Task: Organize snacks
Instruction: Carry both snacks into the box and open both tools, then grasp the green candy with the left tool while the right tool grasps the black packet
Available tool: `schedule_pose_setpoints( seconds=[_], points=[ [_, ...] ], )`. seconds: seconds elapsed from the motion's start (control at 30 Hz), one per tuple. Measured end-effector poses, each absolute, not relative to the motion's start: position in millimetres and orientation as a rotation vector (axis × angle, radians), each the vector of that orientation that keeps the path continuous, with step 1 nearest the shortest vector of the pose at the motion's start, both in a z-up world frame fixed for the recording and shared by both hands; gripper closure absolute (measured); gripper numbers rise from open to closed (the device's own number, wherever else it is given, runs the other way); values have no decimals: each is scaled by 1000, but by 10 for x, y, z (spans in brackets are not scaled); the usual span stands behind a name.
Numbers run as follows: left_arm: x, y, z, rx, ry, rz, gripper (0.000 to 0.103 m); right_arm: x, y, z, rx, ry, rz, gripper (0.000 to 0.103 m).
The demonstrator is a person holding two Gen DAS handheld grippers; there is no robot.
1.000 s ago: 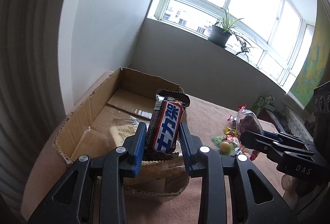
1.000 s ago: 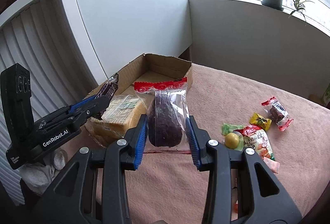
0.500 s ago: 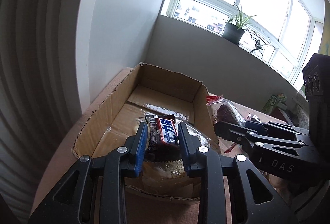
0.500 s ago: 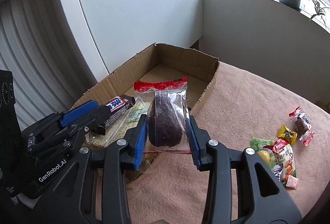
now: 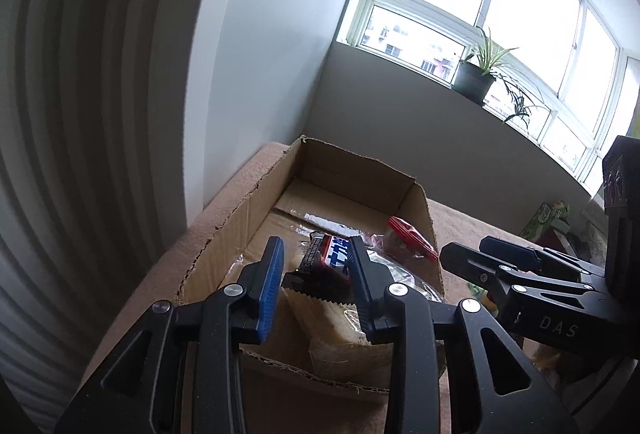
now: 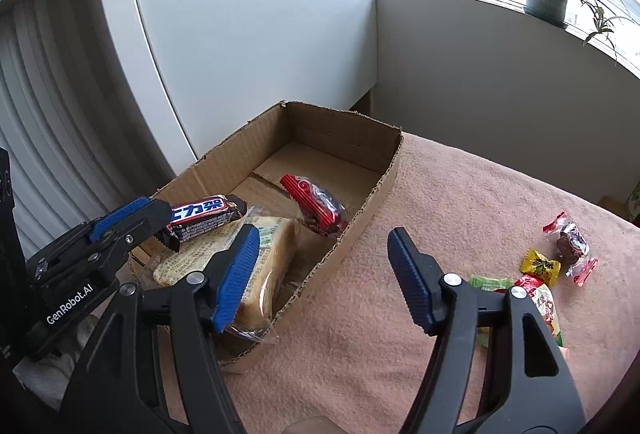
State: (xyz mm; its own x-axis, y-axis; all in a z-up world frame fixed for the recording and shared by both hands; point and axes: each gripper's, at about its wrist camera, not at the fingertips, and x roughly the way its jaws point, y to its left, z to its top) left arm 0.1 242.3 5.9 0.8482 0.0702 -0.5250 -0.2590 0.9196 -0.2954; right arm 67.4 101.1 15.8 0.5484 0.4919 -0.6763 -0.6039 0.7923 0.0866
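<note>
Chocolate bar (image 6: 206,219) sits clamped in your left gripper (image 5: 316,284) above the cardboard box (image 6: 384,178), over the bread pack (image 6: 256,266). Your right gripper (image 6: 320,278) has just been opening, jaws apart and empty; red-topped bag (image 6: 316,204) lies in the box.

Rough brown corrugated cardboard box (image 6: 384,174), fuzzy pink cloth (image 6: 460,202), glossy plastic chocolate bar wrapper (image 6: 204,218)
</note>
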Motion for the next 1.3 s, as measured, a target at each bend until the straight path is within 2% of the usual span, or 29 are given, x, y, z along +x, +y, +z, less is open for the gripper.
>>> schedule_pose_setpoints(
  seconds=[0.33, 0.8, 1.2, 1.3],
  points=[
    [-166, 2224, 107, -327, 519, 91, 71, 575, 537, 209, -97, 745, 615, 34],
    [-21, 1660, 214, -283, 532, -19, 71, 456, -677, 335, 23, 751, 477, 34],
    [169, 915, -35, -185, 684, -214, 71, 376, -1271, -88, 11, 872, 411, 34],
    [171, 778, -106, -177, 729, -273, 67, 370, -1326, -218, -11, 907, 397, 34]
  ],
)
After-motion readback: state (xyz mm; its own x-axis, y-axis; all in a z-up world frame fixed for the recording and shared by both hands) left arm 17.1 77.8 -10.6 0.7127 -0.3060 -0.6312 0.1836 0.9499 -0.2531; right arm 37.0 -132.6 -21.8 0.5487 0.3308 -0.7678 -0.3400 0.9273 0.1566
